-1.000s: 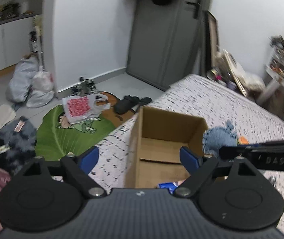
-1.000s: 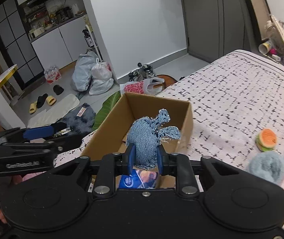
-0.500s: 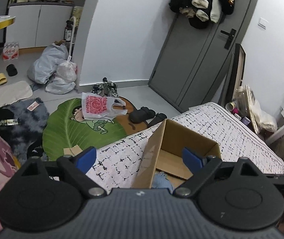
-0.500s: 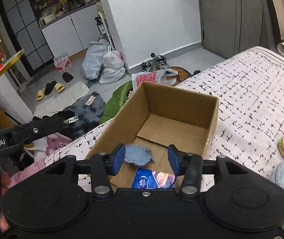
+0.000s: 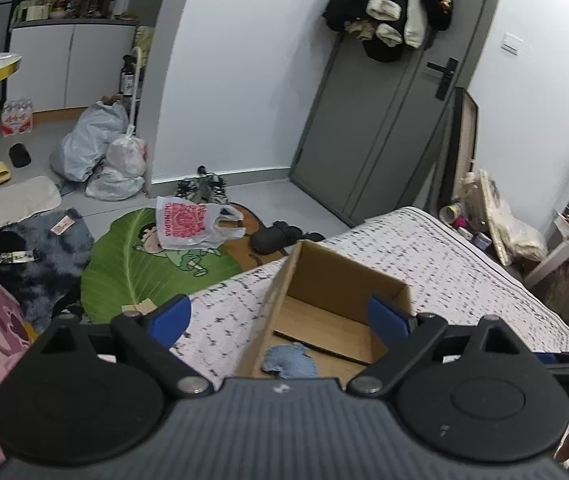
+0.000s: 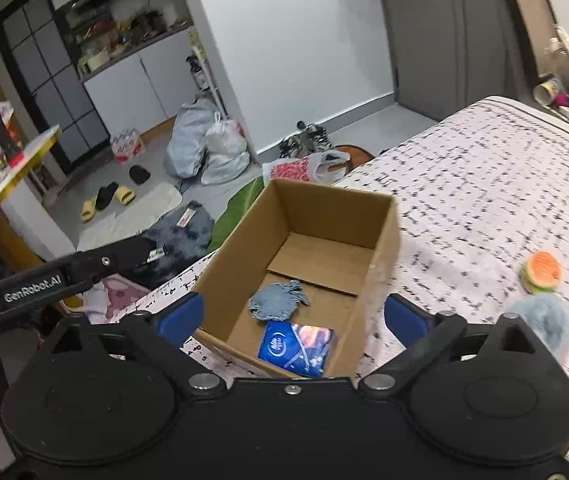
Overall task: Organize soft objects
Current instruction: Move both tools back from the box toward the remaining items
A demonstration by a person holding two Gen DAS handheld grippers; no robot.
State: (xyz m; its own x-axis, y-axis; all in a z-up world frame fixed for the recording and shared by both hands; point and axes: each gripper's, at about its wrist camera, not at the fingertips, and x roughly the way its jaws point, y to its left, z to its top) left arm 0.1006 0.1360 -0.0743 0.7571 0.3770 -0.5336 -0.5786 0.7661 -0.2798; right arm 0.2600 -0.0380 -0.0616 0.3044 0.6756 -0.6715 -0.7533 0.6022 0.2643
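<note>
Denim toy [image 6: 278,301] is seen lying flat on the floor of the cardboard box [image 6: 380,248], beside a blue packet [image 6: 298,345]. Nothing is held between the opening jaws of the right gripper [image 6: 290,314]. Remaining soft items, a fluffy blue toy [image 6: 544,320] and burger toy [image 6: 542,271], lie at about three o'clock, nearer this gripper. The left gripper [image 5: 280,314] is spread wide, empty.
</note>
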